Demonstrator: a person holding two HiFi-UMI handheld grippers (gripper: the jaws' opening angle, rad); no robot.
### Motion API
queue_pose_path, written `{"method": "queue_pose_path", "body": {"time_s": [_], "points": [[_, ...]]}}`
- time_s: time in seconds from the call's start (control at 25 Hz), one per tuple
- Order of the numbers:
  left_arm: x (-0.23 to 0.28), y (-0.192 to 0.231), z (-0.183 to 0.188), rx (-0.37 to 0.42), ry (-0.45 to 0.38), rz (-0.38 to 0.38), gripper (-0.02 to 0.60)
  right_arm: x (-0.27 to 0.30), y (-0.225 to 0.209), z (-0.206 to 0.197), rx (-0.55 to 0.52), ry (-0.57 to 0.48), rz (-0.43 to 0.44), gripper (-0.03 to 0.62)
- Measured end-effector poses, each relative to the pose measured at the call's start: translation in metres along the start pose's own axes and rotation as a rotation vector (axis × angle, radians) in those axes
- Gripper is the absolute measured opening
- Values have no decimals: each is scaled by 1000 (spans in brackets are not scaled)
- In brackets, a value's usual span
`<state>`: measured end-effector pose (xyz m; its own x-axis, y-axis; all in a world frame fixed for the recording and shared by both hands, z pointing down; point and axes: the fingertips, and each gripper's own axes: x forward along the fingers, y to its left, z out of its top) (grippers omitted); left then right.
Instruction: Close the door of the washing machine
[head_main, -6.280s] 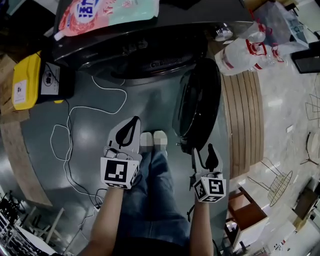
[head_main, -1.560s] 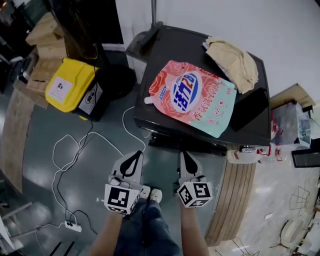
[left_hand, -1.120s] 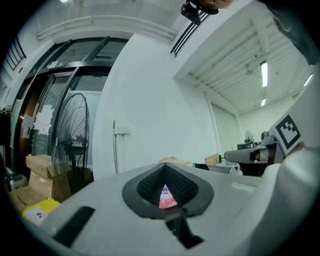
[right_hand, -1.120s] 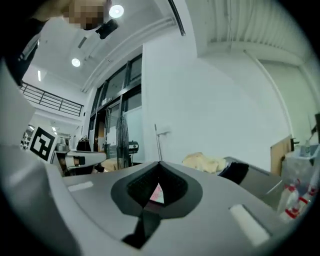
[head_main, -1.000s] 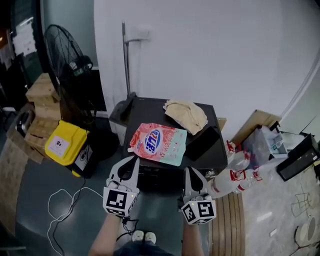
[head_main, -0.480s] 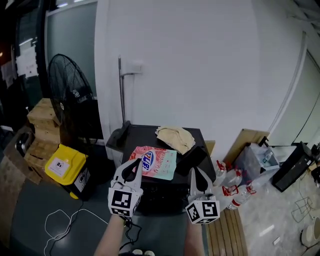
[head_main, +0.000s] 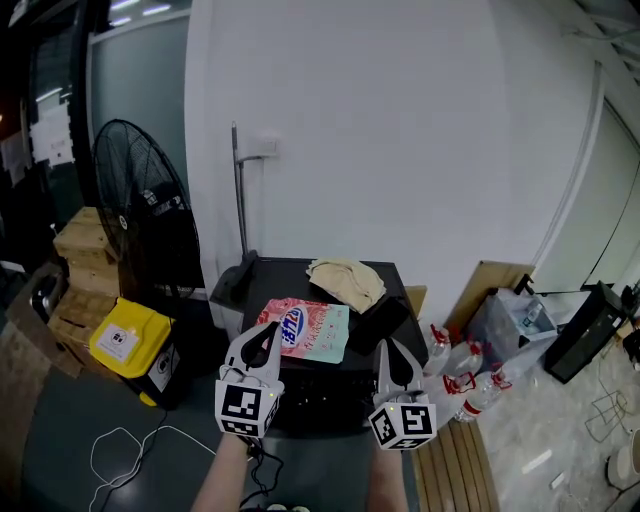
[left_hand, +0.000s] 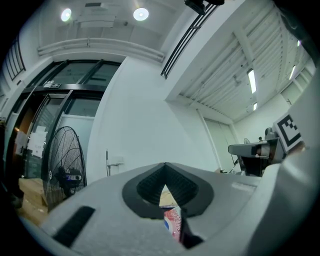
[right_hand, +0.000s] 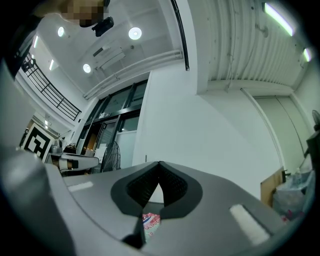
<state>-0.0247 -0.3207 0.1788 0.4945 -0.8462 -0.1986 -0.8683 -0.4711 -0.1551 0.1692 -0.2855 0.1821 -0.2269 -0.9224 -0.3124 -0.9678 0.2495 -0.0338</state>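
White wall filled the background at 12 o'clock. Your left claw (head_main: 270, 328) and right claw (head_main: 386, 346) were both clenched on nothing, tips together, side by side at 6 o'clock. Just beyond them stood the black washing machine (head_main: 275, 281), its front too dark to show the door. A pink detergent pouch (head_main: 316, 335) and a beige cloth (head_main: 345, 280) lay on top. At 9 o'clock stood a fan (head_main: 145, 215).

Bright ceiling lights (left_hand: 140, 14), white wall (head_main: 400, 150) evenly lit, dim left corner, fisheye-bent edges
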Motion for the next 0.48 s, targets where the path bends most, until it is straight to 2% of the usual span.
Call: {"method": "queue_pose_path", "body": {"time_s": [0.48], "points": [[-1,0,-12,-3,22,-4,8,2,-5,-10,7,36,-21,12]]}}
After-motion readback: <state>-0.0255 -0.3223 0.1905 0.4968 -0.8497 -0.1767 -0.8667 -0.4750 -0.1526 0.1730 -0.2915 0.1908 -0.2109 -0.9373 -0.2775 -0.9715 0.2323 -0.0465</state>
